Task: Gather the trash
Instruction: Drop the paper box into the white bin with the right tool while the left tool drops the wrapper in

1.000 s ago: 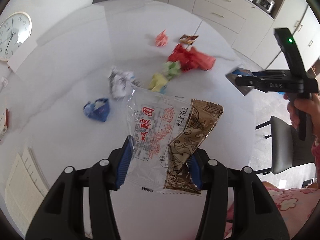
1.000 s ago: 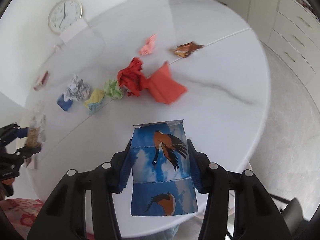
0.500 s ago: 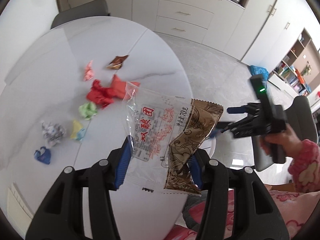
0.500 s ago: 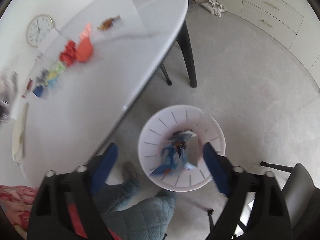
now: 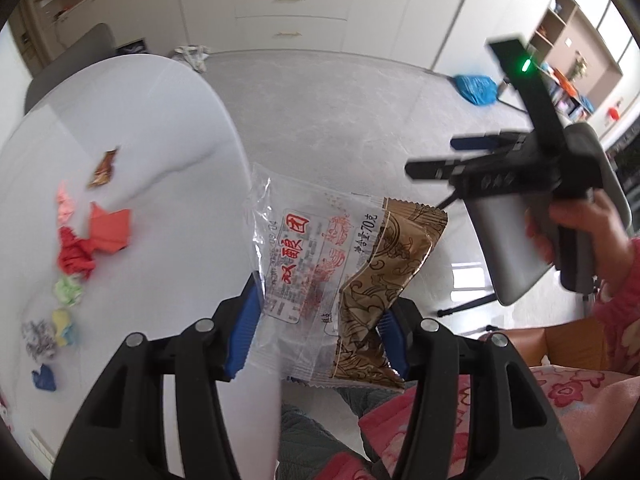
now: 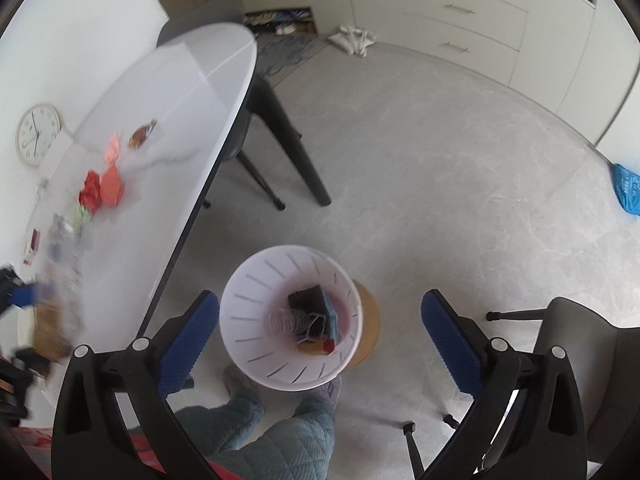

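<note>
My left gripper is shut on a clear and gold snack wrapper, held in the air past the white table's edge. My right gripper hangs over a white bin, its jaws opening wide with nothing between them. The blue carton lies inside the bin among other trash. On the table lie a red crumpled paper, an orange paper, a brown wrapper and several small crumpled scraps. In the left wrist view the right gripper shows at the right.
The bin stands on a low wooden stool beside the table's dark legs. A person's quilted trouser legs are just below it. A grey chair stands at the right, a blue bag lies on the floor.
Both grippers swung from above the table to over the floor beside it. The right gripper opened and the blue carton dropped into the white bin. The left still grips the wrapper.
</note>
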Motion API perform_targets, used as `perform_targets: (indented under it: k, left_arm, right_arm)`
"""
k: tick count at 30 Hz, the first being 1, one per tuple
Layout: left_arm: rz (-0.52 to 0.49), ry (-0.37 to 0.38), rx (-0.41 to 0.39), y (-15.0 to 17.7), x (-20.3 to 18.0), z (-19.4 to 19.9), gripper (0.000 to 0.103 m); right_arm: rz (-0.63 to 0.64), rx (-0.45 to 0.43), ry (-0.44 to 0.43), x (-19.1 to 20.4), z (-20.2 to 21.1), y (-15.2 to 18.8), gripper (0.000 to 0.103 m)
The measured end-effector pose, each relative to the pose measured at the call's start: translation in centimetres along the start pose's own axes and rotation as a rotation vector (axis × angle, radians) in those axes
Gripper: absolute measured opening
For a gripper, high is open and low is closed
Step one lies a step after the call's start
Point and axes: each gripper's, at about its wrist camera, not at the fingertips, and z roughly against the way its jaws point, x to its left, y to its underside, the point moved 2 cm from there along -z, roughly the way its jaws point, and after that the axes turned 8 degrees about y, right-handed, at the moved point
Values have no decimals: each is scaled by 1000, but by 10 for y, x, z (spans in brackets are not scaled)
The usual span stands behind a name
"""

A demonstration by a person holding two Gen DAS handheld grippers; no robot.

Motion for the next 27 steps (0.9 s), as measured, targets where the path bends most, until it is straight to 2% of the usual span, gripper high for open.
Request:
perform_targets:
  k: [3, 8, 13, 18, 21, 27]
  left_arm:
    - [-10, 13, 39, -7, -10, -26, 54]
    - [-3, -8, 70, -15, -11, -58, 66]
    - [49, -30, 102, -18, 0, -77, 78]
    - [78, -28, 80, -18, 7, -70, 88]
    - [89, -36, 61, -20, 7, -64, 89]
    - [132, -56, -23, -21, 16, -16, 90]
  right_arm:
    - [-17, -23, 9, -12, 13, 0, 100]
    - [-43, -38, 2, -25, 21, 4, 100]
    - [-57, -25, 1, -28, 18, 9, 100]
    - [-61, -11, -6, -27, 14, 13, 100]
    - [-62, -14, -7, -25, 16, 11, 100]
    - [-42, -59, -6, -14, 35, 0, 100]
